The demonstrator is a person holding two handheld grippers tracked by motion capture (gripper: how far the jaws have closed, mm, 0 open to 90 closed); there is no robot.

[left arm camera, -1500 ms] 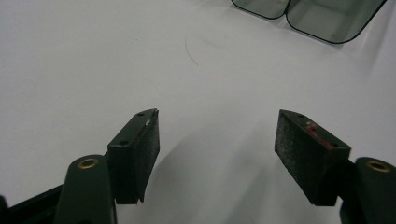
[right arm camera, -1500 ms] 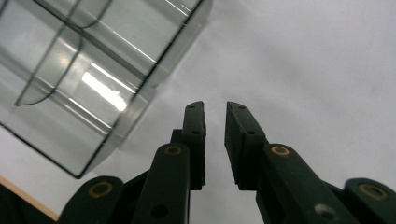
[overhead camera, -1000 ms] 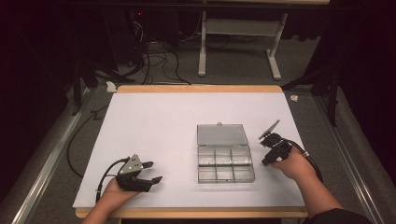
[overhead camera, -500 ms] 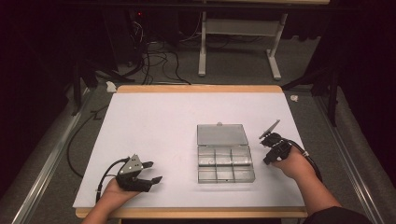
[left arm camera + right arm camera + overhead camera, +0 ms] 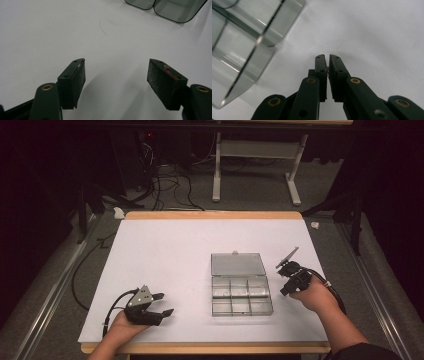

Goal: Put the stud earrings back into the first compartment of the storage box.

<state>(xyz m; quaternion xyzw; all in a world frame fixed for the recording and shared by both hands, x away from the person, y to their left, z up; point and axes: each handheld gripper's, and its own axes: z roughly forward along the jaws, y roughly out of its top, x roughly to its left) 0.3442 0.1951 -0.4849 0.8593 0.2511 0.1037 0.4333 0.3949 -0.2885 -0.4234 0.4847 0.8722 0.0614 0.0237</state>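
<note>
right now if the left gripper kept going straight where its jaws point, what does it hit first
Probably the clear compartment box: the left gripper, jaws open, faces bare white table with the box ahead, slightly to one side. Depth is unclear.

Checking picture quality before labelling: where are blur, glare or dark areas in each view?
High view: the white table is evenly lit, the floor and far room sink into dark. Left gripper view: the box at the top edge is soft, faint shadows fall under the open jaws. Right gripper view: the box is close, blurred, with bright streaks of glare on its walls; the jaws are sharper.
</note>
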